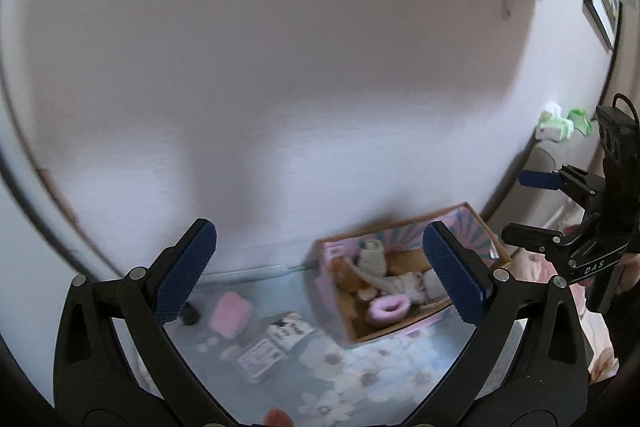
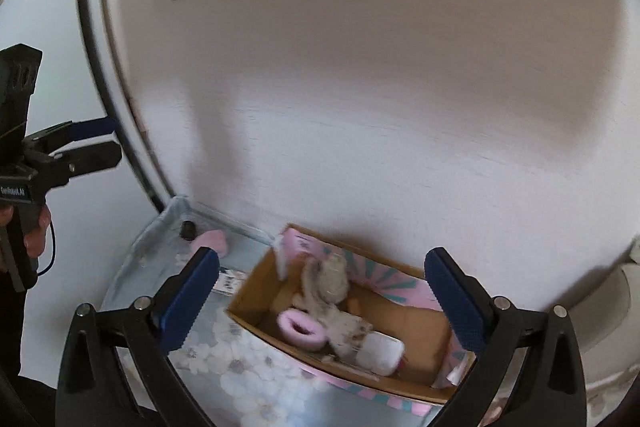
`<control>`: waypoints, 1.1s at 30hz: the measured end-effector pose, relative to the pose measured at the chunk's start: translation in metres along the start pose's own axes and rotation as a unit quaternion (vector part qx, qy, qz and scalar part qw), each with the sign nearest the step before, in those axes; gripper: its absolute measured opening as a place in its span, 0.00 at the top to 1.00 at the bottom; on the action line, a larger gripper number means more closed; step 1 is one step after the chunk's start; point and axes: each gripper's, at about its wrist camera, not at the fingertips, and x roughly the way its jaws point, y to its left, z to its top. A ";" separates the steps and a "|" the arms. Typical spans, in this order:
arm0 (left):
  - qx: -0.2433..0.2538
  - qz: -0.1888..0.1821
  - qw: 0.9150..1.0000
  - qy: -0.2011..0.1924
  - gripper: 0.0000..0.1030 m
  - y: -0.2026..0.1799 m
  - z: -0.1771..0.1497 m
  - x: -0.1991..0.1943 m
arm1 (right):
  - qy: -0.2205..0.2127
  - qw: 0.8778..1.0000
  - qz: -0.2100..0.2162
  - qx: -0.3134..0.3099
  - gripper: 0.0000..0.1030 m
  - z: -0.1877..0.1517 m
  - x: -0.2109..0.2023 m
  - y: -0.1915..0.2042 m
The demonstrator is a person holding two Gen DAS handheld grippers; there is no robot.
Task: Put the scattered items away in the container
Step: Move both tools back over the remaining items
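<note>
While both grippers hang high above the floral cloth (image 1: 360, 379) with their fingers spread wide and nothing between them, the work left sits on the cloth to the left of the box (image 2: 404, 311). The left gripper (image 1: 320, 279) looks down on a pink pad (image 1: 231, 314), two small printed packs (image 1: 276, 345) and a dark little thing (image 1: 189, 314) by the cloth's far edge, all lying apart from the box. The right gripper (image 2: 324, 301) hangs nearly over the box, which already holds a pink ring (image 2: 301, 327), a plush toy (image 2: 332, 279) and a white packet (image 2: 380, 347); the box stands against the white wall (image 2: 360, 87).

My guess is that the step in hand is the reach for the next loose piece, and the left gripper is the nearer one for it. To do it well, bring that gripper down over a single item, line the pads across its short side, and close only once both pads flank it. The packs lie touching, so come at the outer one from its free edge rather than straddling both. The pad looks soft and should pinch easily; the dark thing is too small and blurred to say what it is, so it may want a slow, square approach. Both views are smeared by motion, so settle before closing. Keep the right gripper clear of the path to the box, and let go low inside it so nothing bounces out
</note>
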 end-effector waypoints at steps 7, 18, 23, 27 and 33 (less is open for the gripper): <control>-0.024 0.037 0.999 -0.004 0.00 0.051 -0.021 -0.025 | 0.030 0.997 0.067 -0.024 0.01 0.007 0.039 0.043; -0.073 0.049 0.995 0.050 0.00 0.135 -0.088 -0.007 | 0.107 0.984 0.139 -0.040 0.01 0.019 0.134 0.114; -0.076 0.035 0.993 0.080 0.00 0.165 -0.116 0.027 | 0.151 0.976 0.148 -0.059 0.01 0.014 0.190 0.147; -0.006 0.044 0.993 0.109 0.00 0.170 -0.140 0.077 | 0.188 0.968 0.153 -0.068 0.01 0.010 0.239 0.160; 0.001 0.040 0.989 0.144 0.15 0.193 -0.165 0.159 | 0.226 0.959 0.150 -0.082 0.01 0.001 0.296 0.171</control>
